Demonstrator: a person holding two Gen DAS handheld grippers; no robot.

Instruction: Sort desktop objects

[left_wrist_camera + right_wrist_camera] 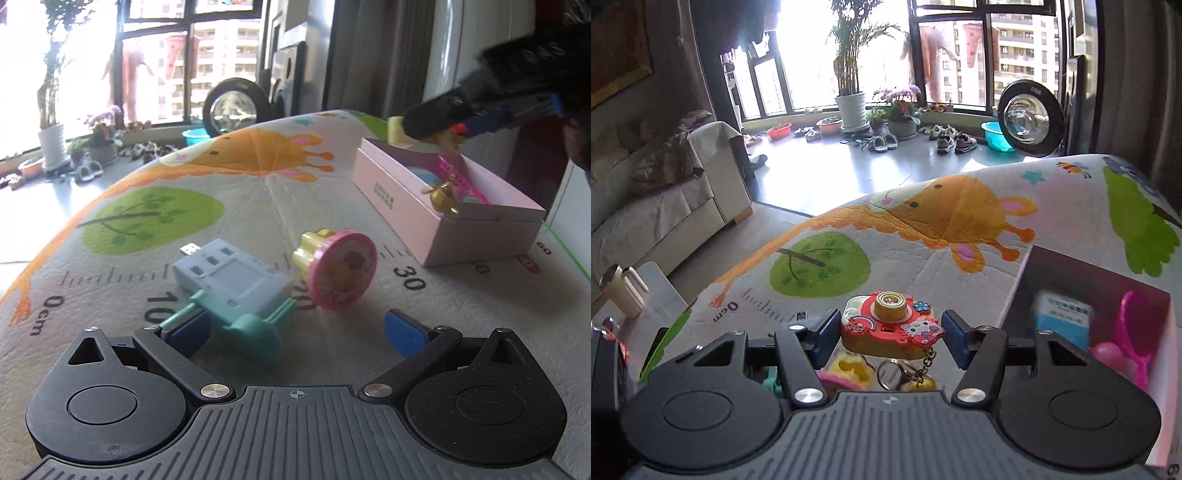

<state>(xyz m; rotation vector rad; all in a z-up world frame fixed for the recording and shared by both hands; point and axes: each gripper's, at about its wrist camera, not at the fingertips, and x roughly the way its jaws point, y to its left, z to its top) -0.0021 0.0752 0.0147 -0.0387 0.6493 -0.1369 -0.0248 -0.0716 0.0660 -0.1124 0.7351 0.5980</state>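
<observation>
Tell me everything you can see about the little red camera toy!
The camera toy is a keychain shaped like a camera, with a rubbery-looking red front, a gold round lens, a blue flower, a rainbow and a white kitty face. Its body behind looks yellowish. A small chain with a ring and a gold bell hangs underneath. It sits upright, lens forward, held off the mat between the blue pads of the right gripper, just left of the pink box.
</observation>
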